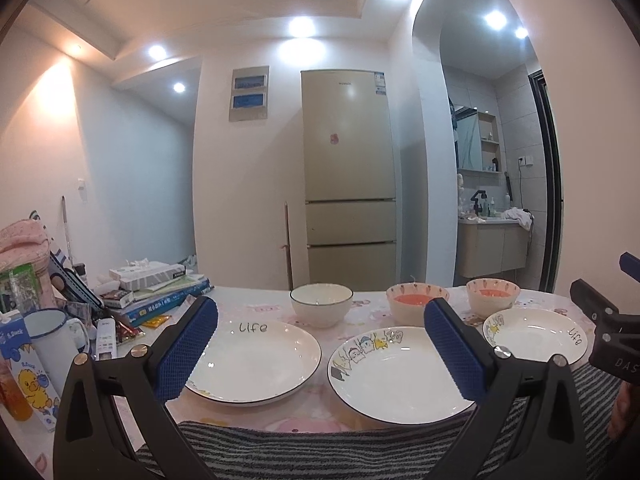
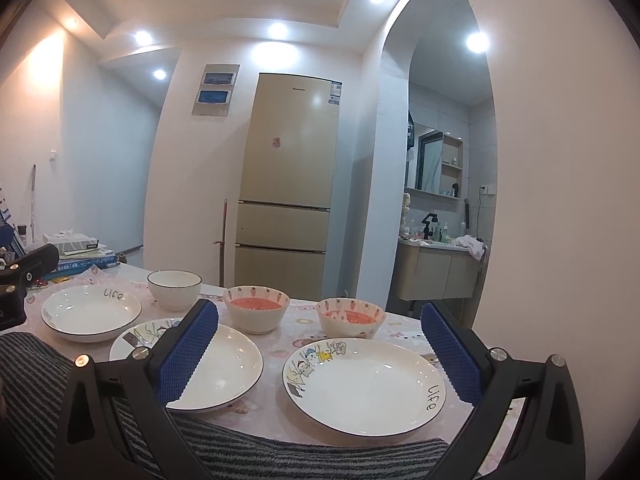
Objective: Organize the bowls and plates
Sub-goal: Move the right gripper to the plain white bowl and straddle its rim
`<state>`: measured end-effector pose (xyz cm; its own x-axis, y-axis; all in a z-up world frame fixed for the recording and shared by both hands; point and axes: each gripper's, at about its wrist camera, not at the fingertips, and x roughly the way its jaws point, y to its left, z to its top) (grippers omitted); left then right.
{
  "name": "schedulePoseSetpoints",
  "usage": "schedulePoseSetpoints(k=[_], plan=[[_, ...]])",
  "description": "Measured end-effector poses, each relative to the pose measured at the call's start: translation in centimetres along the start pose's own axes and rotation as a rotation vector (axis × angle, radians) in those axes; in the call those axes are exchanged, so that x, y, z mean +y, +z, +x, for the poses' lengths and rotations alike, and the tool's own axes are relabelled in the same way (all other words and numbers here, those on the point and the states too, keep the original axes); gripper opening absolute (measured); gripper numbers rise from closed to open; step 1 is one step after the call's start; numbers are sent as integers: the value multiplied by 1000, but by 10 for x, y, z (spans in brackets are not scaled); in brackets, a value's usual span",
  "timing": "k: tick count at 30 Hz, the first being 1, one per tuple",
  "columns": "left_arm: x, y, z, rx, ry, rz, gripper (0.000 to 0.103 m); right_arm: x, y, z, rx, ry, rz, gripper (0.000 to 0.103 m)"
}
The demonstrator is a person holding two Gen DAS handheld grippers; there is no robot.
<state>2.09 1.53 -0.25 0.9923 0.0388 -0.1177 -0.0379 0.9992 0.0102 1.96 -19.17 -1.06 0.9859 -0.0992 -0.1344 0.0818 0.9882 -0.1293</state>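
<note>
Three plates [image 2: 362, 388] are laid upright along the worktop [image 2: 276, 408], with three bowls [image 2: 256, 312] ranged behind toward 12 o'clock. The left claw [image 1: 320, 354] and right claw [image 2: 320, 354] are held wide, empty, above the near edge.

Both wrist cameras sit low at the table's [image 1: 248, 420] near edge, facing the fridge [image 1: 348, 160]; both share the three plates and bowls.

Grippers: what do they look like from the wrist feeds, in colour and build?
Both match: the left gripper and right gripper have black angular plastic arms with silver screw heads, and blue textured pads with sawtooth edges. White lettering shows on the right one's body.
</note>
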Motion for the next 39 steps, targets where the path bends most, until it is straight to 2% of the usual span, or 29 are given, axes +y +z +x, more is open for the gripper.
schedulePoseSetpoints(k=[2,4,7,10,15,17,23,27,30,35,39], plan=[[3,5,1,36,8,-11,103,0,3,-3,-6,-32,5,103],[10,15,-3,45,-56,-34,103,-5,13,-10,-13,-58,34,103],[19,40,-12,32,-58,-58,103,-16,40,-21,-12,39,68,103],[24,66,-15,9,-68,-58,103,-20,68,-25,-3,91,85,103],[25,110,-17,-63,-30,-8,103,-25,111,-24,-36,121,119,103],[27,128,-18,-96,-41,-19,103,-26,129,-20,-59,114,138,103],[30,179,1,-108,-47,-50,103,-27,184,-7,-135,130,174,103],[24,205,22,-116,-7,-21,103,-11,214,13,-143,118,123,103],[21,220,45,-87,-25,-27,103,-5,229,36,-100,181,187,103],[20,245,78,-73,-23,-43,103,9,261,78,-92,170,195,103],[19,251,97,-81,5,-15,103,17,266,108,-77,193,238,103]])
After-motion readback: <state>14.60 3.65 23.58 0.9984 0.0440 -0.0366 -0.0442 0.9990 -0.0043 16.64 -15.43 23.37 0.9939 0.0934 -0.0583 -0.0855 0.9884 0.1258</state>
